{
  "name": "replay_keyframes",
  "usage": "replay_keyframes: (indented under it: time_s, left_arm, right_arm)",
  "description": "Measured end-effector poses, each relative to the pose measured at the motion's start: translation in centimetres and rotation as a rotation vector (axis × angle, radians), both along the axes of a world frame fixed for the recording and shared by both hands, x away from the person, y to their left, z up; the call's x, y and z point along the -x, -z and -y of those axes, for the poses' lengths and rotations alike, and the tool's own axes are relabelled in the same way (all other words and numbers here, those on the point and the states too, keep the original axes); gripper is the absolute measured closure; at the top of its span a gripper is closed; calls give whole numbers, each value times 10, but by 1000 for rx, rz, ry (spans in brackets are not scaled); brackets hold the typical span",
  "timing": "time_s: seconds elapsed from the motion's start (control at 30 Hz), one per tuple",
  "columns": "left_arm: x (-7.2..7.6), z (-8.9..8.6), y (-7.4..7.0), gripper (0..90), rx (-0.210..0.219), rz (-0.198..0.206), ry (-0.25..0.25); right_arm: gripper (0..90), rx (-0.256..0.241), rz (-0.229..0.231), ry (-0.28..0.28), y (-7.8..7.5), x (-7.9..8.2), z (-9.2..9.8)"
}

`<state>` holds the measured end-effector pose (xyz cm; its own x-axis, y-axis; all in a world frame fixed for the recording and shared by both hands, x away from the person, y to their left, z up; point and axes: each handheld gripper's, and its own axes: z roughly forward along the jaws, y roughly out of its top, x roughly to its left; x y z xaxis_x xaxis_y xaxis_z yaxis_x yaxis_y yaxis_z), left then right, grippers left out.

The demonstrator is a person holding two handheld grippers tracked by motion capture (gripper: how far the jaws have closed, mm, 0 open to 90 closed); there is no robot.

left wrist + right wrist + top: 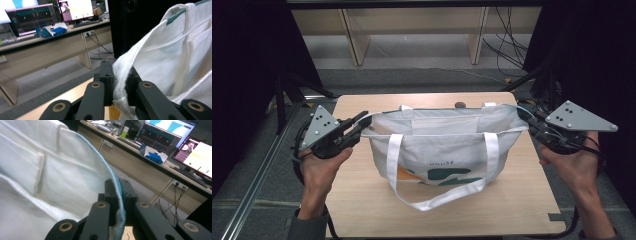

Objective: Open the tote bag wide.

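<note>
Open across the top of the bag (437,145), stretched wide between both grippers. Near handle (432,195) looped over bare table (362,210) in front; table edges left and right unobstructed.

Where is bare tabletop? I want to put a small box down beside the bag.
Bare patches on the light wooden table: the near strip in front of the white canvas tote bag, and the near right corner. Crowded at the bag's ends, where left gripper and right gripper pinch its rim.
</note>
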<state>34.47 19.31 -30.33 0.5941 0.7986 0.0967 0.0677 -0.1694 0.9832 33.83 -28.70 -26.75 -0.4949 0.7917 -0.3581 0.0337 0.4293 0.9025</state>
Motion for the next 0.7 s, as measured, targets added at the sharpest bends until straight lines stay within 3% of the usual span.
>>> replay_keyframes:
  time_s: [0.1, 0.2, 0.37, 0.57, 0.7]
  left_arm:
    - [-3, -2, 8, 810, 10, -17, 10]
    - [-2, -2, 20, 809, -64, -38, 17]
    - [-1, -2, 35, 807, -73, -67, 41]
    - [-4, 1, 44, 804, -90, -107, 75]
    - [-11, 4, 58, 801, -147, -150, 57]
  right_arm:
    - [863, 8, -10, -4, 6, -4, -2]
    - [863, 12, -23, 3, 16, -5, -5]
    - [862, 11, -54, 8, 29, -3, -5]
    - [861, 15, -76, 19, 45, -9, -3]
    - [860, 33, -100, 37, 56, -14, -4]
